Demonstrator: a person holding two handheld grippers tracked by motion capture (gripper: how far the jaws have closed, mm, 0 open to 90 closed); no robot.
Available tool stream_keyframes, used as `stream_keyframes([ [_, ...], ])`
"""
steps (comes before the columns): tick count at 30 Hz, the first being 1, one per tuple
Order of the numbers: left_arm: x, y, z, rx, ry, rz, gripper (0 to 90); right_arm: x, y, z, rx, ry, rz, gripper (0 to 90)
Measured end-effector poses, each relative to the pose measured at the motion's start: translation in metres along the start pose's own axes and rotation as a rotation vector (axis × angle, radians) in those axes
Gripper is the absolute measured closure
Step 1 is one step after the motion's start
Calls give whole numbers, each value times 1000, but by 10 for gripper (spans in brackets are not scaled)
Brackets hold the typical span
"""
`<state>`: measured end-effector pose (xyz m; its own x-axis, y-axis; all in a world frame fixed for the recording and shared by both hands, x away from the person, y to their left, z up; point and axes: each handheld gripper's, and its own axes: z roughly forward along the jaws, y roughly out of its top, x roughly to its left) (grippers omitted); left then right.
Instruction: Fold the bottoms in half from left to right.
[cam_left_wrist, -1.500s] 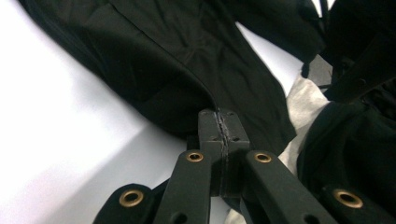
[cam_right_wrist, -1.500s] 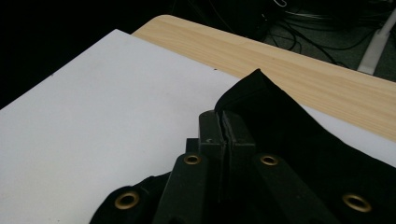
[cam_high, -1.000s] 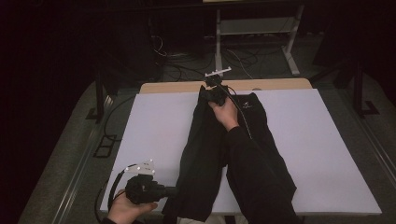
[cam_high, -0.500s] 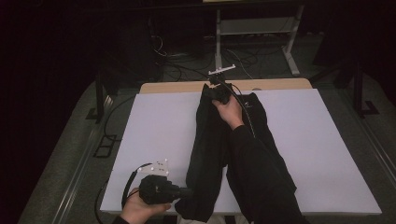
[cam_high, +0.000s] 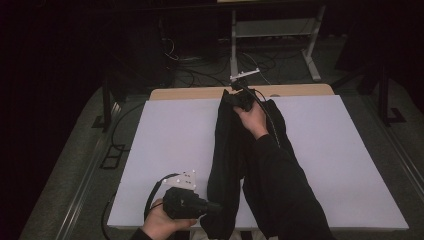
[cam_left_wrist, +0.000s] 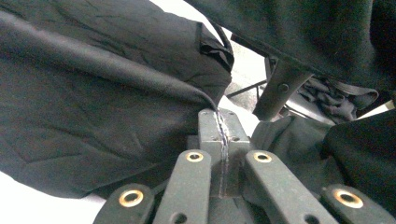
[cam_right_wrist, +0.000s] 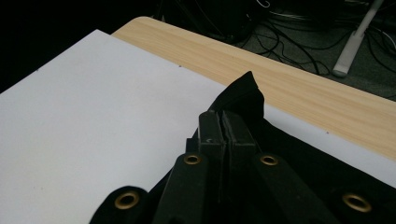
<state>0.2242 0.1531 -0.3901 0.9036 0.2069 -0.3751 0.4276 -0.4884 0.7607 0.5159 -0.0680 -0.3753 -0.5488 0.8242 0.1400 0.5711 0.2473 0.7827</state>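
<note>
- 2 grippers hold 1 black garment (cam_high: 235, 150), stretched lengthwise down the middle of the white tabletop (cam_high: 165, 145).
- Left gripper (cam_left_wrist: 220, 122): fingers closed tight on a thin fold of the fabric at the near edge of the tabletop.
- Right gripper (cam_right_wrist: 223, 122): fingers pinched shut on a corner of the cloth at the far end, near the wooden strip (cam_right_wrist: 299, 70).
- Garment partly bunched, folded narrow between both grips; near end hangs over the tabletop edge.
- Risk, my judgement: each grip takes only a sliver of cloth, so extra tension could pull an edge free.
- Risk: uneven pull from 1 hand could twist the cloth or drag it off the near edge.
- Risk: the person's sleeve (cam_high: 280, 195) rests on the fabric and could pin it.
</note>
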Motion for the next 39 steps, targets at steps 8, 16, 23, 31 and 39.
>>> stream_keyframes([
  [8,-1,8,13,6,-28,13,887,-14,-9,-6,14,-17,18,862],
  [16,-4,14,25,19,-53,27,888,-25,-16,-12,28,-24,22,862],
  [23,-4,17,30,14,-59,26,888,-37,-24,-15,41,-37,31,862],
  [31,-4,22,40,19,-79,32,888,-45,-29,-16,47,-45,39,862],
  [39,-5,29,52,31,-93,42,887,-54,-35,-19,49,-53,41,861],
])
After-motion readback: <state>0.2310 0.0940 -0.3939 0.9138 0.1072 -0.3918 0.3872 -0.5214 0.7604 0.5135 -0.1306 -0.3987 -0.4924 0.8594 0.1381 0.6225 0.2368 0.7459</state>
